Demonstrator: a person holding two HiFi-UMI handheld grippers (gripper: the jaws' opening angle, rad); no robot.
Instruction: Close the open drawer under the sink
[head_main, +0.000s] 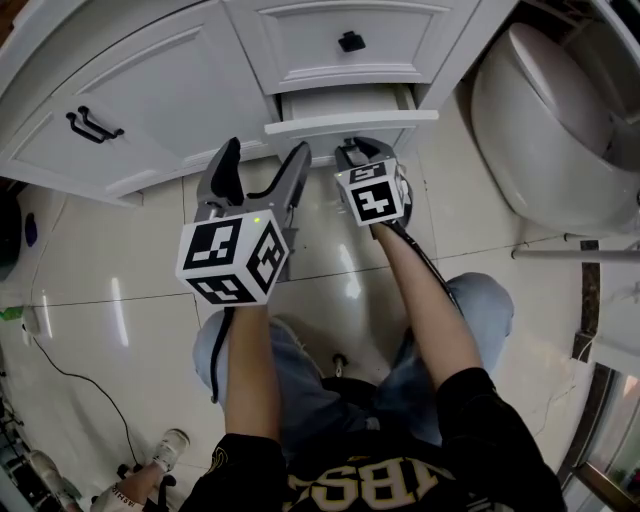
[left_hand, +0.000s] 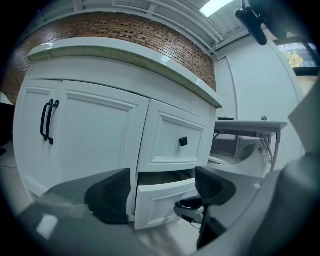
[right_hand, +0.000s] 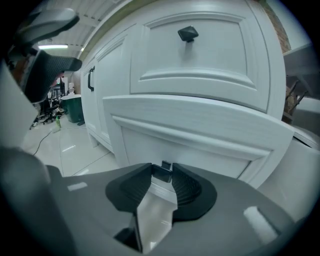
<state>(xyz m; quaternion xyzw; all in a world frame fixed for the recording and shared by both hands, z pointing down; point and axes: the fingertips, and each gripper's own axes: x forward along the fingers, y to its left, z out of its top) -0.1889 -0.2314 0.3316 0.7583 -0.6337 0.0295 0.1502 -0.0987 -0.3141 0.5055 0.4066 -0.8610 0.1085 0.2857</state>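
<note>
Two drawers stack in the white cabinet (left_hand: 100, 70): the upper drawer (head_main: 350, 40) is closed, and the lower drawer (head_main: 350, 122) is pulled out toward the near side, its long front running left to right, low over the glossy tiled floor (head_main: 100, 300). One door (head_main: 130, 110) stands left, one toilet (head_main: 550, 120) right. The right tongs (head_main: 352, 150) pinch the lower drawer's knob (right_hand: 162, 167); the left tongs (head_main: 260, 160) gape wide, empty

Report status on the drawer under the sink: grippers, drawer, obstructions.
Left gripper open, empty. Right gripper shut on the lower drawer's knob. Drawer partly out. Nothing seen blocking it.
</note>
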